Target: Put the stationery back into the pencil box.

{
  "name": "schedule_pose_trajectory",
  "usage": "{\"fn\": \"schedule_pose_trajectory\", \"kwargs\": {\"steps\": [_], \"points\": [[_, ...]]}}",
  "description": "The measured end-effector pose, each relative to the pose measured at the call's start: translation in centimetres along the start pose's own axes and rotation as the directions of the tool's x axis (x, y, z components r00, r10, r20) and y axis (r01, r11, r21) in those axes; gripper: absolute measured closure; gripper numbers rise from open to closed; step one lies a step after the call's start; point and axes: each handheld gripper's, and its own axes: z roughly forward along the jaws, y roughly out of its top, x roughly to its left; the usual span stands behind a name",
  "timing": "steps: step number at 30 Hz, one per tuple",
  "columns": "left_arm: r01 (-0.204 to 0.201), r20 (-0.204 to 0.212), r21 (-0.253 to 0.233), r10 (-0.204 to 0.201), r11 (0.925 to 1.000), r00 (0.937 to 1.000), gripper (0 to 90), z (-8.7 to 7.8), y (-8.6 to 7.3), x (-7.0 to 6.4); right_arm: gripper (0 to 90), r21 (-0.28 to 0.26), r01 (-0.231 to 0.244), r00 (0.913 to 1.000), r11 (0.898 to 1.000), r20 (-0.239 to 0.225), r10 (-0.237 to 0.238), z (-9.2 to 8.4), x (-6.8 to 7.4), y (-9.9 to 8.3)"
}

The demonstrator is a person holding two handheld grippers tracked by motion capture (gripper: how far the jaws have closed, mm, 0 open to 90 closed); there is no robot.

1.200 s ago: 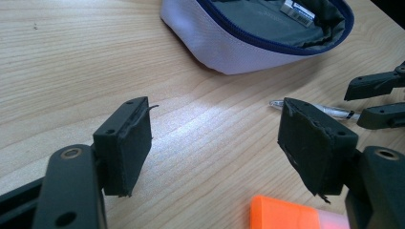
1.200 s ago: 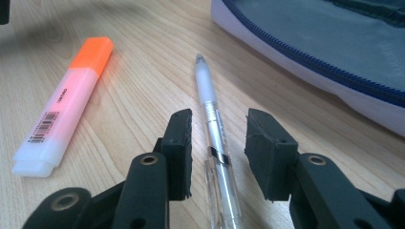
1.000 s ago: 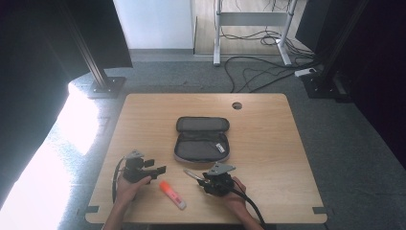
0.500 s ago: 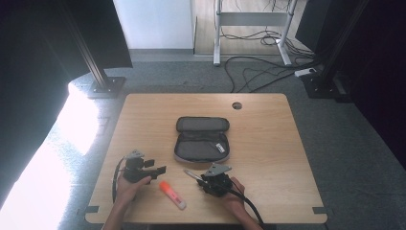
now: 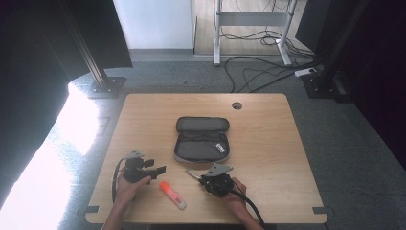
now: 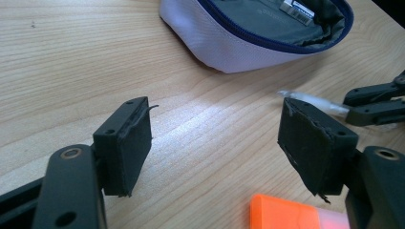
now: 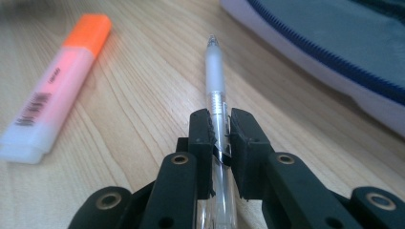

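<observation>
on the table [image 5: 268,143] — one pen [image 7: 216,90], one highlighter [image 5: 172,194], one pouch [image 5: 203,140].

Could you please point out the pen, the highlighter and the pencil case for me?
pen [image 7: 216,86], right gripper view, frosted barrel.
highlighter [image 5: 172,194], high view, middle of its body.
pencil case [image 5: 201,146], high view, open grey lining.

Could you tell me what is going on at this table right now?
A person is working with a pair of tongs in each hand. The right tongs have just been closing and now pinch a clear pen lying on the wooden table. The left tongs stand open with nothing between them, just above an orange highlighter. An open grey pencil case lies beyond both, and neither the pen nor the highlighter is in it yet.
</observation>
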Motion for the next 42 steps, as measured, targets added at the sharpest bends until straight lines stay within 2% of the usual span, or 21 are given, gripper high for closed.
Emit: {"fn": "schedule_pose_trajectory", "kwargs": {"steps": [7, 15, 42], "points": [[0.005, -0.001, -0.008, -0.005, 1.0000, 1.0000, 27.6, -0.1, 0.0, 0.1, 78.9, -0.051, -0.018, 0.9998, 0.999, -0.002, 0.018, -1.5, -0.4, 0.5], [0.008, -0.001, -0.011, -0.008, 0.9999, 1.0000, 27.6, -0.2, 0.0, 0.1, 79.0, -0.087, -0.026, 0.9996, 0.996, 0.005, 0.027, -2.8, -0.8, 0.9], [0.004, -0.005, -0.002, -0.004, 1.0000, 1.0000, 27.6, -0.1, 0.0, 0.1, 78.9, -0.141, -0.034, 0.9992, 0.989, 0.017, 0.037, -4.0, -1.7, 1.6]]}}
